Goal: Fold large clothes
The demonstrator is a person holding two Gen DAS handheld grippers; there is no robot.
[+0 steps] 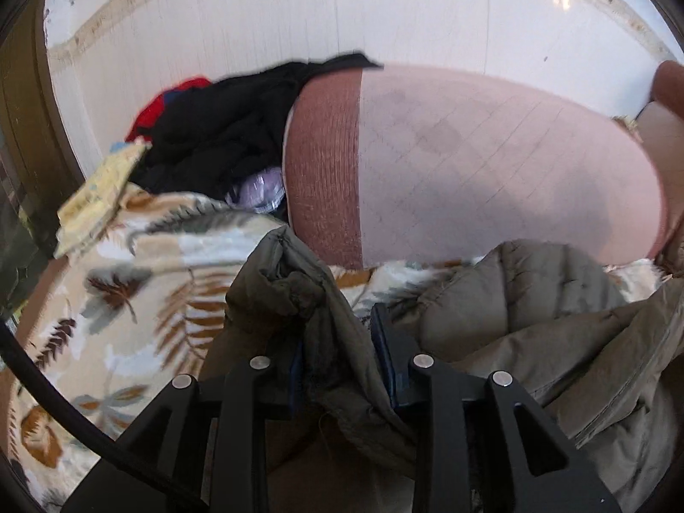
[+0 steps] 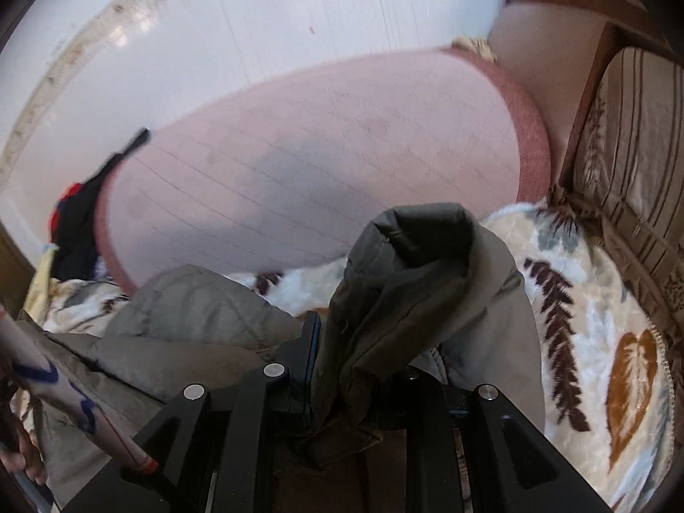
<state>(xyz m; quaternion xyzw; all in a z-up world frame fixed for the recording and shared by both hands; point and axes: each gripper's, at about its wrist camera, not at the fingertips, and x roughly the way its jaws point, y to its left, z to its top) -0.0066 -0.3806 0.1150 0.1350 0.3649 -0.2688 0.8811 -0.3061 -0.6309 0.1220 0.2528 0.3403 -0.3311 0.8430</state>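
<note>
Leaf-print blanket (image 1: 141, 295) (writing unreadable), olive jacket (image 1: 534, 312)

White glossy tiled floor (image 1: 299, 13) with a tan patterned border strip (image 1: 128, 4), bright glare from overhead light. Pink rug (image 1: 491, 162) with a grid pattern and darker red-brown edge band (image 1: 325, 162). Leaf-print blanket (image 2: 598, 342) in cream, brown and grey covers the near surface. Striped beige cushion (image 2: 632, 162) on a wood-framed seat at right. Dark wooden frame (image 1: 25, 128) at left. Pile of black and red clothes (image 1: 222, 128) beside the rug.
</note>
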